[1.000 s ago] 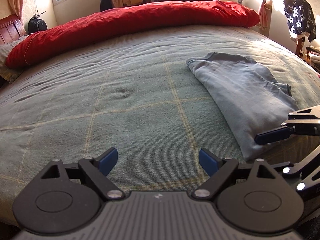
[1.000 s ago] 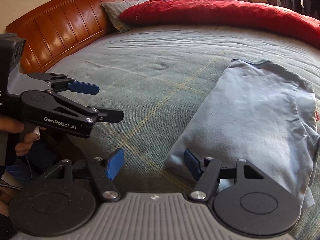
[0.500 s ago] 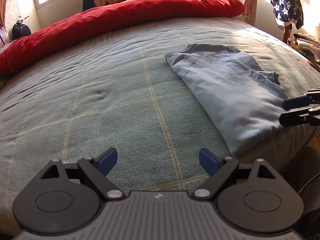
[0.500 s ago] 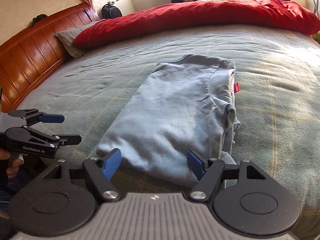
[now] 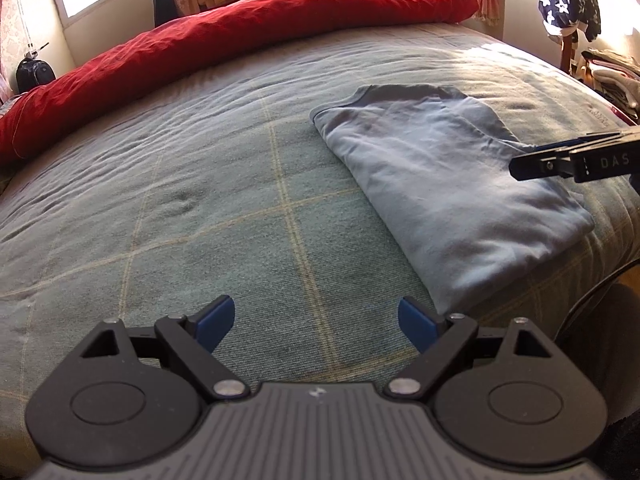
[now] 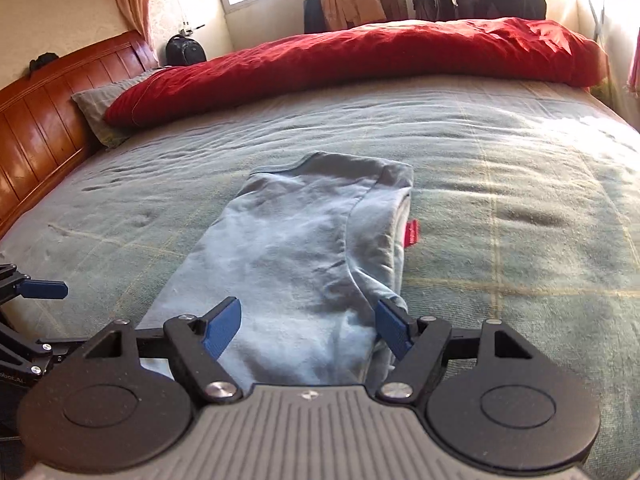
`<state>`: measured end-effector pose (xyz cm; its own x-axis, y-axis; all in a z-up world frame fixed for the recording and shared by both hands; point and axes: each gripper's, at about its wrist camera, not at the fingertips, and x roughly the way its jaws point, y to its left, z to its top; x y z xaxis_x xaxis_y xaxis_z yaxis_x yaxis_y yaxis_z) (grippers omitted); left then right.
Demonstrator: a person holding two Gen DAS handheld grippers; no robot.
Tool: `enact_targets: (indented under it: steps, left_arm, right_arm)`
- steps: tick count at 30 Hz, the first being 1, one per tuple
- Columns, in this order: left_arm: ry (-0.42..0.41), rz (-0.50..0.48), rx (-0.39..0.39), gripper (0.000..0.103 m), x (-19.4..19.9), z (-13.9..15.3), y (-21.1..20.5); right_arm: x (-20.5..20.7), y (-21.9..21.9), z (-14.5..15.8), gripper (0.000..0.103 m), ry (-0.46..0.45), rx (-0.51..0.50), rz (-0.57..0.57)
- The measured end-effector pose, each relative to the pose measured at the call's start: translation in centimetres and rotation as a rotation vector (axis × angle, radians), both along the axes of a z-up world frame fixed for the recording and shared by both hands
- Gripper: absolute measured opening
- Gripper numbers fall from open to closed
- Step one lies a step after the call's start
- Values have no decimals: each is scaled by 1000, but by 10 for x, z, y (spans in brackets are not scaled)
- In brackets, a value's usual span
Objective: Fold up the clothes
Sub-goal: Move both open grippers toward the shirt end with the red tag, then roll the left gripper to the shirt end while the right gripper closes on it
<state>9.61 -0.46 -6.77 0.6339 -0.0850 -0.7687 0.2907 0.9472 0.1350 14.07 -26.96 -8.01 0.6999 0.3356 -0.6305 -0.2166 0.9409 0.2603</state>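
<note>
A light blue shirt lies folded into a long strip on the green checked bedspread, its near end by the bed's edge. In the right wrist view the shirt runs straight ahead, with a red label at its right side. My right gripper is open and hovers over the shirt's near end; nothing is pinched. My left gripper is open over bare bedspread, left of the shirt. The right gripper's fingers show over the shirt at the right of the left wrist view.
A red duvet lies bunched along the far side of the bed. A wooden headboard and a grey pillow are at the left. Clothes hang by the window and on a stand at the right.
My right gripper has swung from the shirt's left corner to line up over its near end, and its jaws stand a little wider. The left gripper drifted slightly and stayed open.
</note>
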Motion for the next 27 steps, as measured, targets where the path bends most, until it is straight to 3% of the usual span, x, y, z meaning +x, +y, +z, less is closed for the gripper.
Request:
enact_targets:
  steps: [7, 11, 16, 19, 27]
  left_arm:
    - [-2, -76, -72, 89, 28, 14, -16]
    - [-16, -218, -141, 89, 53, 34, -47]
    - [12, -428, -290, 91, 93, 45, -96]
    - [90, -531, -372, 91, 124, 37, -132]
    - [234, -579, -354, 91, 167, -8, -194]
  right_arm:
    - [-27, -3, 12, 81, -53, 46, 45]
    - [-26, 16, 6, 81, -47, 1, 96]
    - [-28, 20, -16, 84, -13, -9, 80]
    - [-33, 20, -17, 87, -25, 8, 73]
    - [-36, 16, -19, 88, -33, 33, 68]
